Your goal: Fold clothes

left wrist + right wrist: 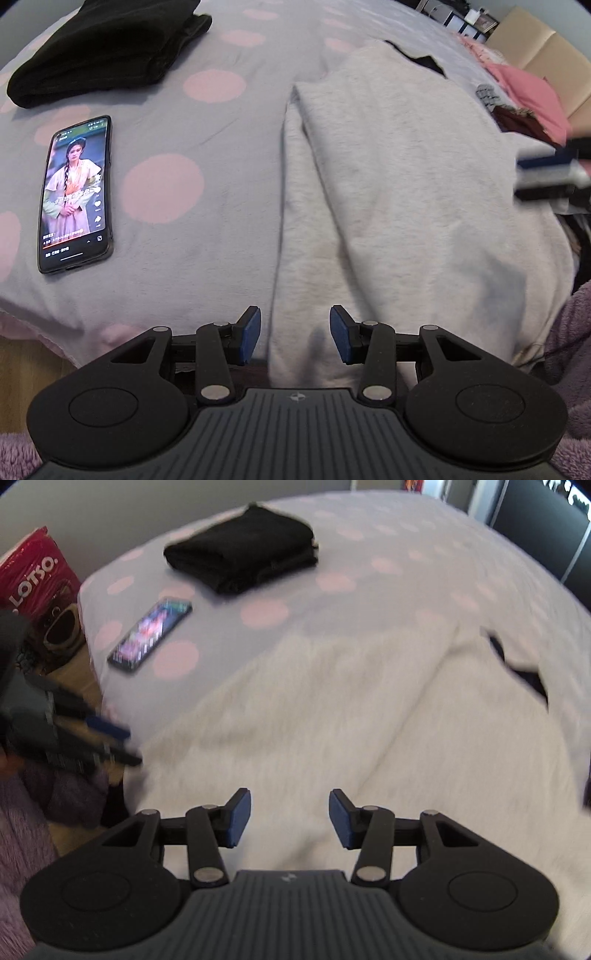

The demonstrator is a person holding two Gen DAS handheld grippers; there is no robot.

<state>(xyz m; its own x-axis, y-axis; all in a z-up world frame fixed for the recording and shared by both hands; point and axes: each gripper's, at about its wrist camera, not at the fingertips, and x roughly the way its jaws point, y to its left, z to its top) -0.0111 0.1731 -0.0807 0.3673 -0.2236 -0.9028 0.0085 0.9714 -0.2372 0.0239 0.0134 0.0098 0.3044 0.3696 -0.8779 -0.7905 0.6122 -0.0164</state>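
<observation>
A light grey sweatshirt (406, 192) lies spread on the bed, one side folded over lengthwise, its dark collar opening at the far end. My left gripper (295, 332) hovers open above its near hem, nothing between the blue pads. In the right wrist view the same sweatshirt (332, 720) fills the middle, and my right gripper (290, 818) stands open above it with empty jaws. The left gripper (114, 742) shows blurred at that view's left edge; the right gripper (532, 177) shows blurred at the left view's right edge. A folded black garment (107, 48) (243, 557) rests at the far side.
A phone (75, 195) (151, 635) with a lit screen lies on the grey bedcover with pink dots (207, 155). Pink and dark clothes (524, 96) pile at the bed's right, by a cardboard box (543, 48). A red box (37, 572) stands on the floor to the left.
</observation>
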